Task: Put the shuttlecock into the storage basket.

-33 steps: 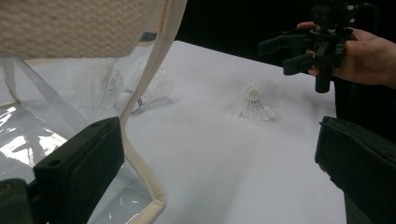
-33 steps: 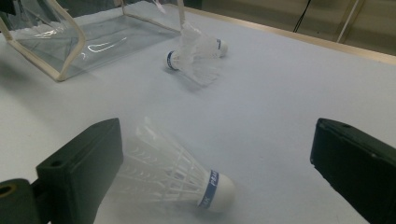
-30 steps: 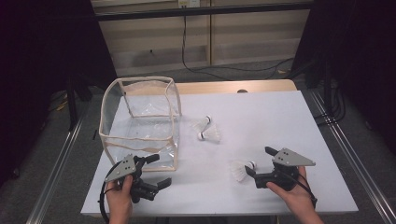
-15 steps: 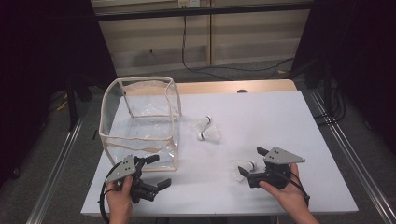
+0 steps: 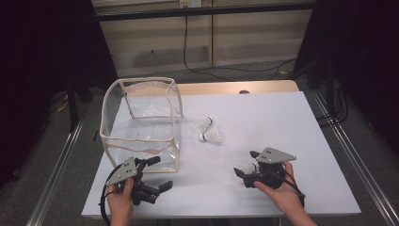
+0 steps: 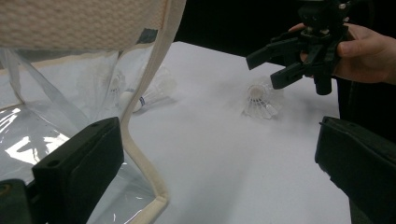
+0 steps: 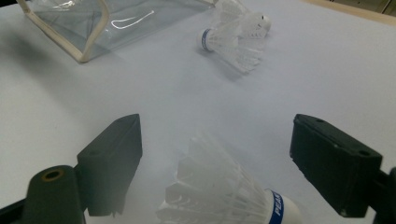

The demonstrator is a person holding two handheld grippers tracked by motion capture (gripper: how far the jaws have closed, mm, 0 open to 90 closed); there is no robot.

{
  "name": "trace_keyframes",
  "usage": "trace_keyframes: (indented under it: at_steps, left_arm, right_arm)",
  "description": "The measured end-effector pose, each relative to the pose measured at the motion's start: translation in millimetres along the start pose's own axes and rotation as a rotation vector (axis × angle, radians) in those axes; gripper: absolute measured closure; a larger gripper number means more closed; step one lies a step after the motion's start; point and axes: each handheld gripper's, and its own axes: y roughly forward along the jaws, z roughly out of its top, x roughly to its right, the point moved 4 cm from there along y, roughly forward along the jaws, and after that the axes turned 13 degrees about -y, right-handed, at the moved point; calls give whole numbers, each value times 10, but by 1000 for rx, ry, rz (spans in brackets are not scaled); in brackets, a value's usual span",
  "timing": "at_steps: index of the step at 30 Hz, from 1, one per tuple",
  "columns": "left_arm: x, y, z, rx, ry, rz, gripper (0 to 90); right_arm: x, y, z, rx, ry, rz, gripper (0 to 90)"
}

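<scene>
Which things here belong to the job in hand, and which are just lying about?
Likely in the job:
near shuttlecock between the open right claw
two far shuttlecocks
clear bag
left claw, open

Lying about:
floor cables

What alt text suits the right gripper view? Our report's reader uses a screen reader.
A white shuttlecock lies on the white table between the right gripper's open black jaws. Farther off lie two more shuttlecocks and a clear bag.

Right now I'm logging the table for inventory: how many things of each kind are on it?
Shuttlecocks: 3, one between the right gripper's open jaws, two lying together mid-table
Clear bag: 1
Total: 4
</scene>
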Motion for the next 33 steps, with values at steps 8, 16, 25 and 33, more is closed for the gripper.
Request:
trace_keyframes:
  at_steps: [8, 16, 25, 33]
  left_arm:
    - [7, 2, -2, -1, 3, -2, 12]
    - [11, 10, -4, -13, 5, -4, 13]
    - [11, 13, -9, -13, 0, -7, 13]
    - [11, 20, -12, -15, 1, -7, 14]
  right_arm:
    - [-36, 86, -34, -72, -18, 2, 254]
    - [-61, 133, -60, -113, -61, 0, 295]
    - [-22, 85, -86, -123, -79, -6, 493]
    - [108, -23, -99, -118, -57, -21, 676]
